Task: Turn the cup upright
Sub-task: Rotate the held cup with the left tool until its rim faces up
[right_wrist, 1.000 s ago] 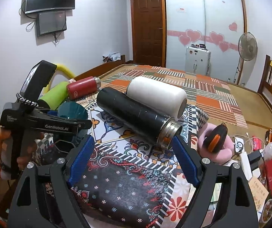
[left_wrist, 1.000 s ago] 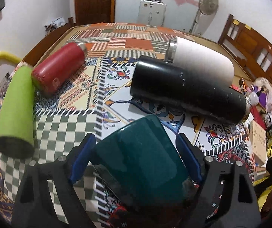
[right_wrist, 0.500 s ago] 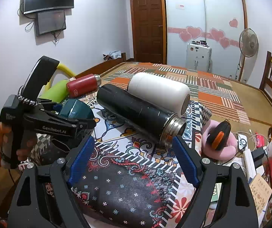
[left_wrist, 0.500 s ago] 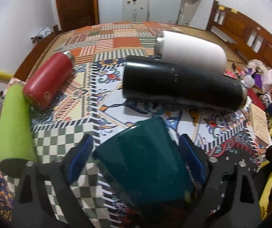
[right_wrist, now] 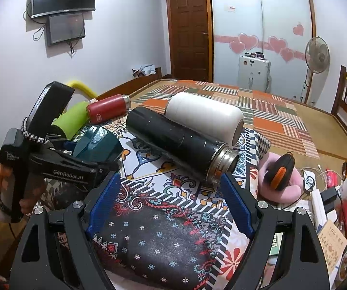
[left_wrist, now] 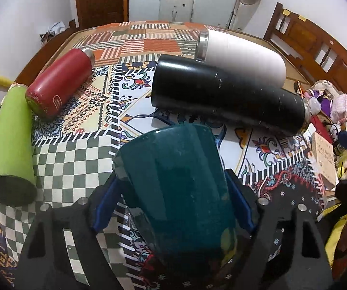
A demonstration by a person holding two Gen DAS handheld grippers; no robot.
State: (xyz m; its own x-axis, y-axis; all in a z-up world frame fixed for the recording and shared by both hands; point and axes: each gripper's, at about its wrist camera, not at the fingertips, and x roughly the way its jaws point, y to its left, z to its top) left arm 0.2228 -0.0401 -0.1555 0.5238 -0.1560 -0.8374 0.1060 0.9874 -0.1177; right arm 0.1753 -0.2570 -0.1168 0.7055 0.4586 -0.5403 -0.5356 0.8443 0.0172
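Since a second ago I've lifted the teal cup (left_wrist: 176, 188) clear of the patterned cloth (left_wrist: 81, 164) and begun tipping it. My left gripper (left_wrist: 173, 205) clamps its sides; its base faces away from the camera, so it isn't upright yet. My right gripper (right_wrist: 171, 203) hangs wide, holding nothing.

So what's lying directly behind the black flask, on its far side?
A white flask lies on its side right behind the black flask, roughly parallel on the patterned cloth. Its lower side is covered by the black one, so actual contact can't be confirmed.
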